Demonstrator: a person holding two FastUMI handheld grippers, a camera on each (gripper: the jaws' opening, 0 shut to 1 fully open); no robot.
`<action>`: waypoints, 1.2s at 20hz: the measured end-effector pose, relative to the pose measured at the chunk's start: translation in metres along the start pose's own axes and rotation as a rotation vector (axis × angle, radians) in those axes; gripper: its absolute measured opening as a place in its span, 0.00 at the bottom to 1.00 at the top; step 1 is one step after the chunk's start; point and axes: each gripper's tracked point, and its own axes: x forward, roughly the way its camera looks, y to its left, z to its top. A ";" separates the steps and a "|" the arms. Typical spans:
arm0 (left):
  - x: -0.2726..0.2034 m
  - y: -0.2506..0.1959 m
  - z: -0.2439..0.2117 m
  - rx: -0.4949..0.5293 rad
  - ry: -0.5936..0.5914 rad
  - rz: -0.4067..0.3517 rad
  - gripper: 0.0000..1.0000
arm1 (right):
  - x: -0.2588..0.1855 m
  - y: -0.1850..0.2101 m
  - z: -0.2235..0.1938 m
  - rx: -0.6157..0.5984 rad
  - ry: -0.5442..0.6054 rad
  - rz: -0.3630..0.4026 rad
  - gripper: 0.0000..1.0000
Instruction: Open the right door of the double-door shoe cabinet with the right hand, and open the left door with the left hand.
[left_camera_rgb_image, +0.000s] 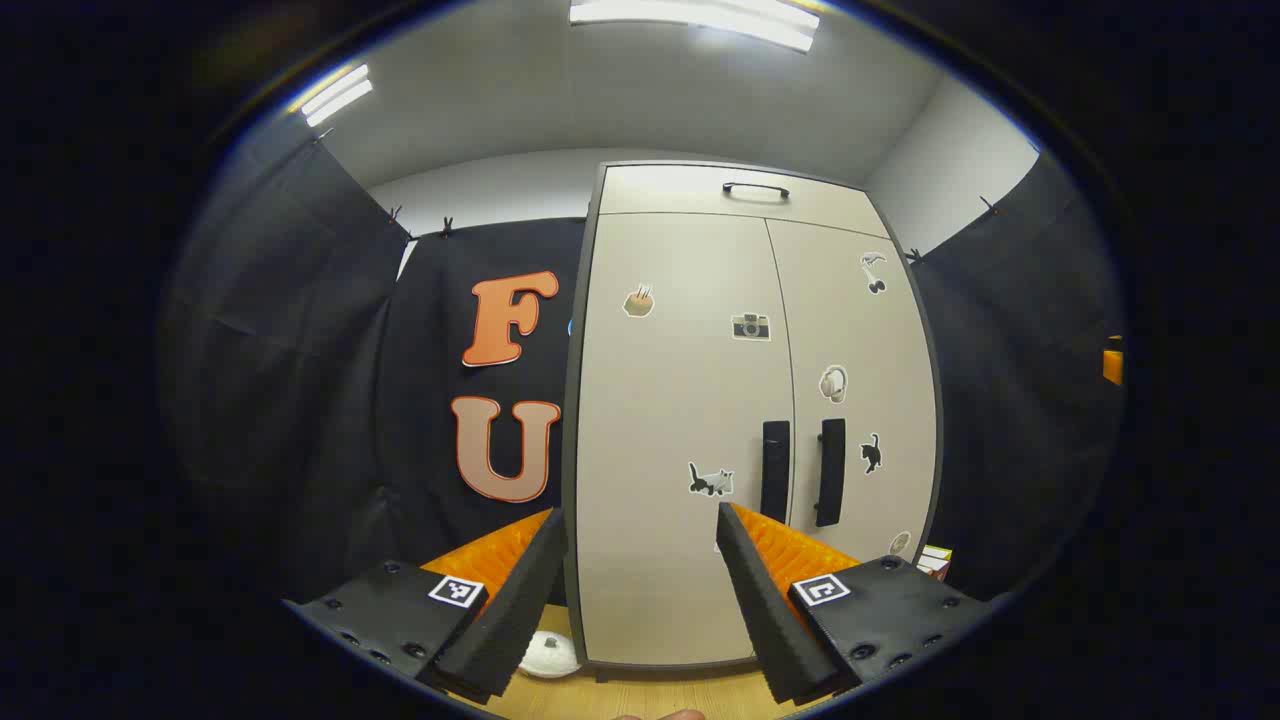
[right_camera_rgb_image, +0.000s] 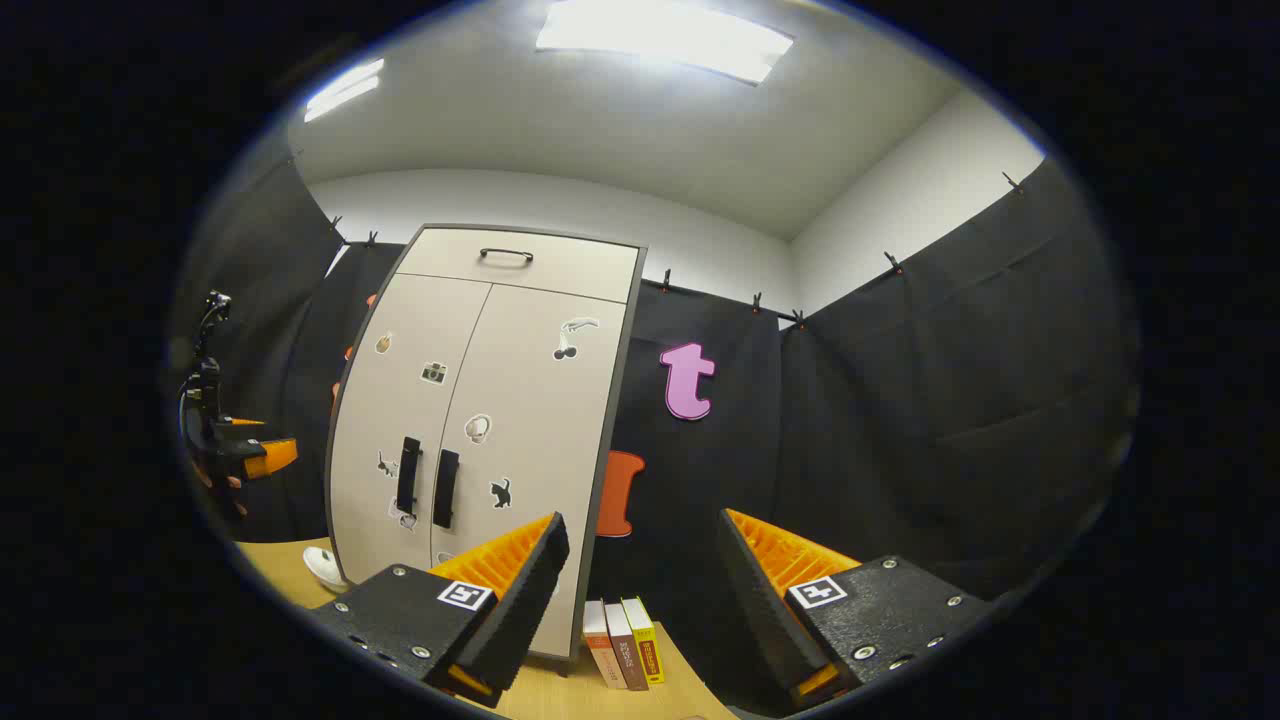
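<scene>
1. The shoe cabinet (left_camera_rgb_image: 700, 420) stands upright on the wooden surface (right_camera_rgb_image: 290, 570), tall and pale, both doors closed flush. A drawer front with a dark handle (left_camera_rgb_image: 756, 189) runs across its top.
2. The left door (left_camera_rgb_image: 670, 440) and right door (left_camera_rgb_image: 860, 400) meet at a centre seam, each dotted with small stickers. Their two dark vertical handles, the left door handle (left_camera_rgb_image: 775, 471) and right door handle (left_camera_rgb_image: 830, 472), sit just beside each other on either side of the seam.
3. The left gripper (left_camera_rgb_image: 640, 590) faces the cabinet front, level, its fingers spread wide with nothing between them. It is apart from the doors.
4. The right gripper (right_camera_rgb_image: 640, 600) points past the cabinet's right edge towards the black cloth, fingers likewise spread wide and holding nothing.
5. In the right gripper view, the other gripper shows far left, near the cloth.
6. Three books (right_camera_rgb_image: 625, 640) stand upright by the cabinet's right foot.
7. A small white round object (left_camera_rgb_image: 548, 655) lies on the surface at the cabinet's left foot.
</scene>
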 end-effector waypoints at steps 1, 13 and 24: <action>0.000 0.002 0.001 0.001 -0.001 0.004 0.96 | 0.001 0.002 -0.002 0.002 0.010 0.003 0.92; 0.000 0.001 -0.004 -0.001 0.012 -0.015 0.96 | 0.008 0.008 -0.014 0.007 0.042 0.019 0.94; -0.002 0.017 -0.015 -0.012 0.016 -0.017 0.96 | 0.004 0.020 -0.028 -0.030 0.064 0.039 0.94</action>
